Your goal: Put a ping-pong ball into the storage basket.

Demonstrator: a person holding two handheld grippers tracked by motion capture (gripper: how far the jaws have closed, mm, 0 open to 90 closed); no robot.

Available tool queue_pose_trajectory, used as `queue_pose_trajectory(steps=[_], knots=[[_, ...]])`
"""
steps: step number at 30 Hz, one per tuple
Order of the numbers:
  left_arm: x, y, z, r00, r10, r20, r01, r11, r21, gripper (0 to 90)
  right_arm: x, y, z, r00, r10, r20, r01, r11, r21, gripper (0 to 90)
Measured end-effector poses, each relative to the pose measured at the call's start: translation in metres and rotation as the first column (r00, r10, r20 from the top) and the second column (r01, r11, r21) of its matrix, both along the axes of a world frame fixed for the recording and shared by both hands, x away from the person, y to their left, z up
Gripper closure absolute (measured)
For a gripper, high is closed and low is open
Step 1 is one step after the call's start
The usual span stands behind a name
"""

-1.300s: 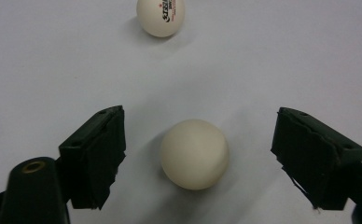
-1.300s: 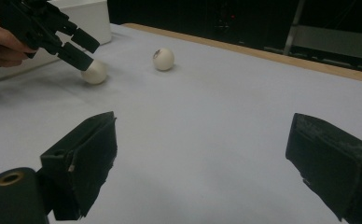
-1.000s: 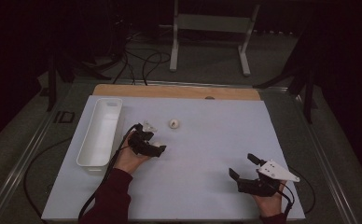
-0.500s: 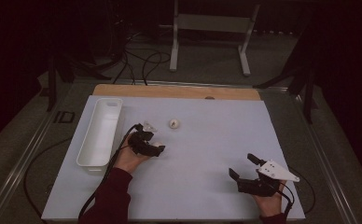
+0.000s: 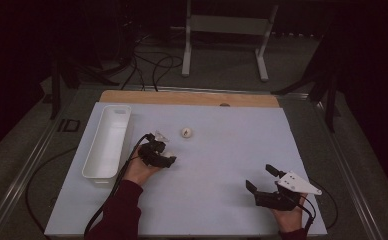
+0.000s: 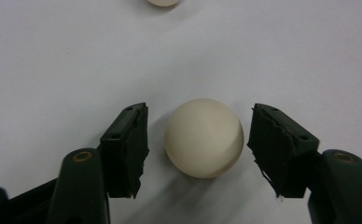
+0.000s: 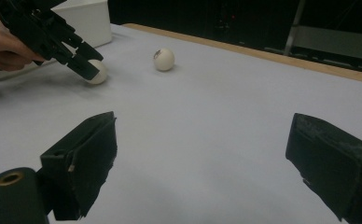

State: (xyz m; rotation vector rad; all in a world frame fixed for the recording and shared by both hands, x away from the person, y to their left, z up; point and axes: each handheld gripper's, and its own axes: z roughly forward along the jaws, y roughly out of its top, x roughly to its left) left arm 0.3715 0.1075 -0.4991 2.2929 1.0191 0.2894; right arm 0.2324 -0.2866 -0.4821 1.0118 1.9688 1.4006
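In the high view, a pale, matte sheet is seen spread over the table, with a strip of bare wood left showing along its far edge. A long white plastic bin, rounded at the corners, lies at the left. The left gripper is held low over the sheet in a hand with a dark red sleeve behind it; the ball under its jaws can hardly be made out here, perhaps as a pale spot at the tips. A second small white ball rests beyond it, well apart. The right gripper, with its grey three-cornered plate, is held near the front right edge, its jaws spread and nothing between them.

In the left gripper view, a smooth, cream-white ball is seen lying on the sheet between the two black jaws, whose pads are rough and frayed at the edges. The jaws have just been closing, yet a narrow gap is left on each side and the ball is not pressed. The other ball is cut off by the top edge.

In the right gripper view, its own jaws are seen wide apart over bare sheet. Farther off, the left gripper is tilted down onto the near ball, which is partly hidden by one jaw. A small dark mark is shown on the far ball.
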Motion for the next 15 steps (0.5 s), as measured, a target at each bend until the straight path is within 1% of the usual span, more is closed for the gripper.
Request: queue_pose_trajectory(steps=[8, 11, 15], knots=[[0.0002, -0.0015, -0.0026, 0.9999, -0.002, -0.011, 0.002, 0.9999, 0.012, 41.7, -0.0001, 0.0, 0.0001, 1.0, -0.001, 0.002, 0.001, 1.0, 0.001, 8.5], [0.0001, -0.0024, -0.0036, 0.9999, -0.003, -0.015, 0.004, 0.9998, 0.017, 44.2, -0.0001, 0.0, 0.0002, 1.0, -0.001, 0.002, 0.001, 1.0, 0.002, 8.5], [-0.0001, -0.0025, -0.0043, 0.9997, -0.007, -0.024, 0.008, 0.9998, 0.017, 49.8, -0.0004, -0.0003, 0.0004, 1.0, -0.003, 0.002, 0.003, 1.0, 0.004, 8.5]])
